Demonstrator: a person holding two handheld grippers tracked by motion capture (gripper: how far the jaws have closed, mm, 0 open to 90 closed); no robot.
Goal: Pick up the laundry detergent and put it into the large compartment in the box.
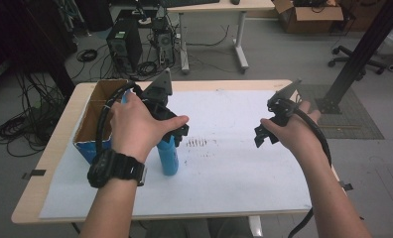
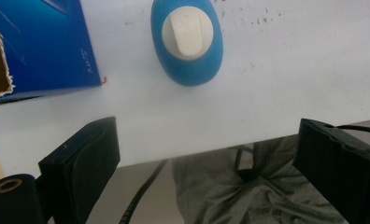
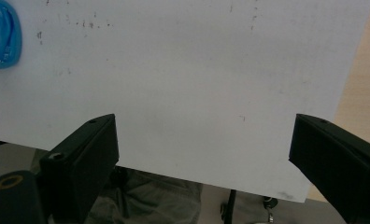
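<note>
Bottle (image 1: 169, 157): it is stood upright on the white sheet (image 1: 234, 163), just beside the box (image 1: 93, 116). Its white cap is seen from above in the left gripper view.
Left gripper (image 1: 177, 133): it is held right above the bottle. Its jaws are spread wide and nothing is held.
Right gripper (image 1: 265, 134): it is held over the sheet, well apart from the bottle. Its jaws are spread wide and nothing is held.

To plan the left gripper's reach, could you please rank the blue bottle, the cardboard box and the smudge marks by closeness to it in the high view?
1. Blue bottle, just below the left gripper.
2. Smudge marks, just right of it.
3. Cardboard box, at the table's left edge.
</note>
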